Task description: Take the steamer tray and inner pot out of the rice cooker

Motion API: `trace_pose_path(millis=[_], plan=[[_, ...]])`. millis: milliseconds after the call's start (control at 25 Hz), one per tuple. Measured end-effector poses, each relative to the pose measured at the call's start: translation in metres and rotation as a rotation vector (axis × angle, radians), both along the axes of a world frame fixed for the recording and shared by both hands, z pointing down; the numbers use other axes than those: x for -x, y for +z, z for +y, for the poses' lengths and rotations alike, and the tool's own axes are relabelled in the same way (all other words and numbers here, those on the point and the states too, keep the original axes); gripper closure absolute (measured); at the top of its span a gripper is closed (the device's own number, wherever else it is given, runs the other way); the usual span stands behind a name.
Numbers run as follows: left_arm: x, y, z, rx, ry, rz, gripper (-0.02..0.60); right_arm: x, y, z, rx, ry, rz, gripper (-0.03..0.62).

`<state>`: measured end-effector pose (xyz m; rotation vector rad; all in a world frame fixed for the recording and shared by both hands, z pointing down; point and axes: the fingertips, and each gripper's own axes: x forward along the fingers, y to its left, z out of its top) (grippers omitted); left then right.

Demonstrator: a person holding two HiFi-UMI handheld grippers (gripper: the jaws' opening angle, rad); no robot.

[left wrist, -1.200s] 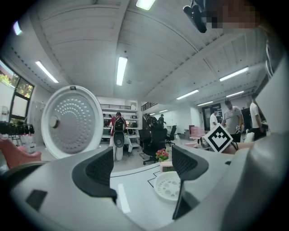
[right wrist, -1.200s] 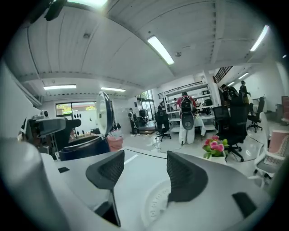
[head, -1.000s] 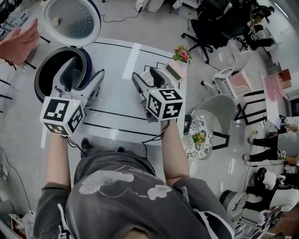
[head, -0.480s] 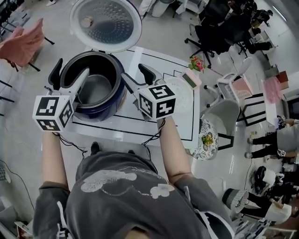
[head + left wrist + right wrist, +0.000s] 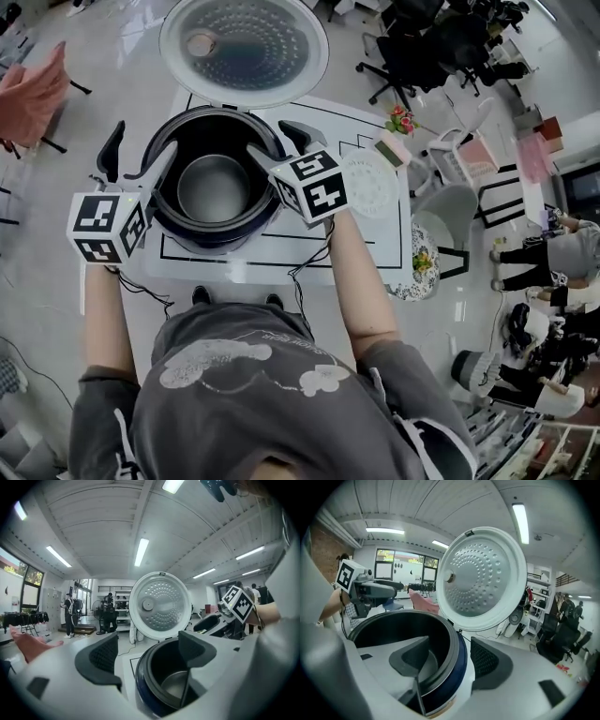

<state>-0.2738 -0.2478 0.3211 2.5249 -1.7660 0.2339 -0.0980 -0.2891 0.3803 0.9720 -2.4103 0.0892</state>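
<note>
Inner pot (image 5: 214,187) sits down in the cooker (image 5: 202,234), between my two grippers, with the lid (image 5: 244,45) standing open beyond them.

My left gripper (image 5: 141,155) has its fingers apart and straddles the cooker's left wall. One finger (image 5: 197,648) hangs over the opening above the pot, and the other (image 5: 101,660) is outside the wall. They clamp nothing.

My right gripper (image 5: 279,145) does the same on the cooker's right wall. Its fingers are spread, the left one (image 5: 410,660) over the dark inside and the right one (image 5: 492,665) outside, with the rim in the gap between them. I cannot tell whether any finger touches the wall.

Just right of my right gripper, a white round perforated piece lies flat on the surface (image 5: 225,274). I take it to be the steamer tray (image 5: 370,183). It is out of the cooker and apart from it.
</note>
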Motion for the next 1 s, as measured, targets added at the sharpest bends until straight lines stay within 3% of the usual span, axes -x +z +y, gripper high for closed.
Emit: trace_pose_path(millis=[520, 640, 720, 760, 1000], plan=[[0.001, 0.024, -0.019, 0.036, 0.149, 0.021, 0.181, 0.015, 0.039, -0.013, 0.028, 0.003, 0.366, 0.312], [0.002, 0.028, -0.023, 0.043, 0.173, 0.020, 0.181, 0.011, 0.045, -0.019, 0.001, 0.032, 0.479, 0.343], [0.004, 0.030, -0.025, 0.047, 0.184, 0.020, 0.181, 0.006, 0.047, -0.025, -0.031, 0.061, 0.557, 0.419], [0.004, 0.031, -0.027, 0.049, 0.190, 0.019, 0.181, 0.004, 0.050, -0.028, -0.037, 0.068, 0.588, 0.421], [0.002, 0.034, -0.031, 0.056, 0.235, -0.016, 0.182, 0.008, 0.038, -0.023, -0.024, 0.085, 0.564, 0.462]])
